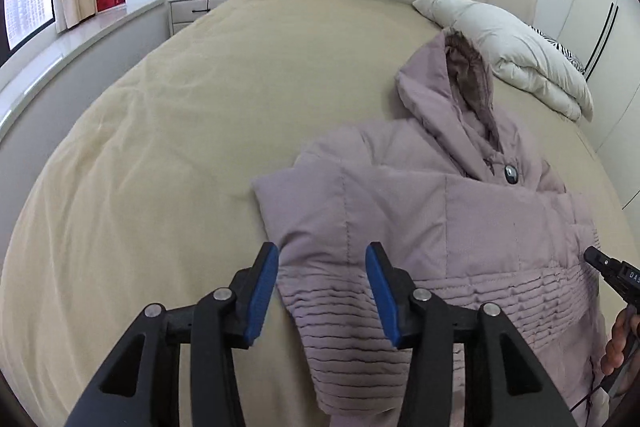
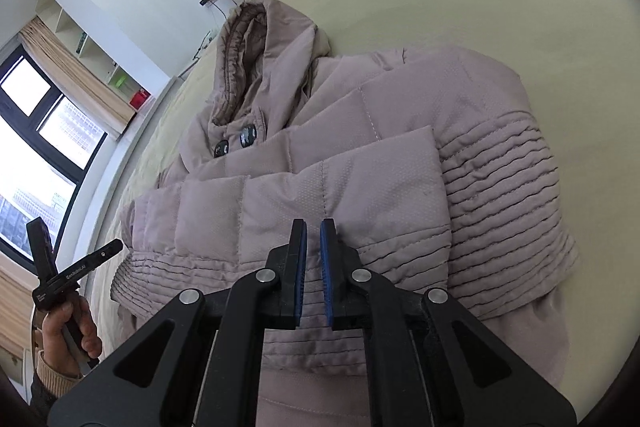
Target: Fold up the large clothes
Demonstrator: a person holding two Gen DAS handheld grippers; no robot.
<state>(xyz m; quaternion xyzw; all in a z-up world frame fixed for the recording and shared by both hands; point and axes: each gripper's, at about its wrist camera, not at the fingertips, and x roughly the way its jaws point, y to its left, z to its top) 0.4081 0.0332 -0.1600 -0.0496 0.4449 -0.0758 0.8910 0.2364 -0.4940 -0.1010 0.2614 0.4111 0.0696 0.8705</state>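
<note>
Mauve hooded jacket (image 2: 360, 131) w/ sleeves folded in.

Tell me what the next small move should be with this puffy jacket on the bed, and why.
Probably bring the open left gripper down onto the ribbed cuff just under it and pinch it. The jacket lies flat on the bed with its sleeves folded across the front, the right gripper is shut on nothing, and the hood is not yet folded.
</note>
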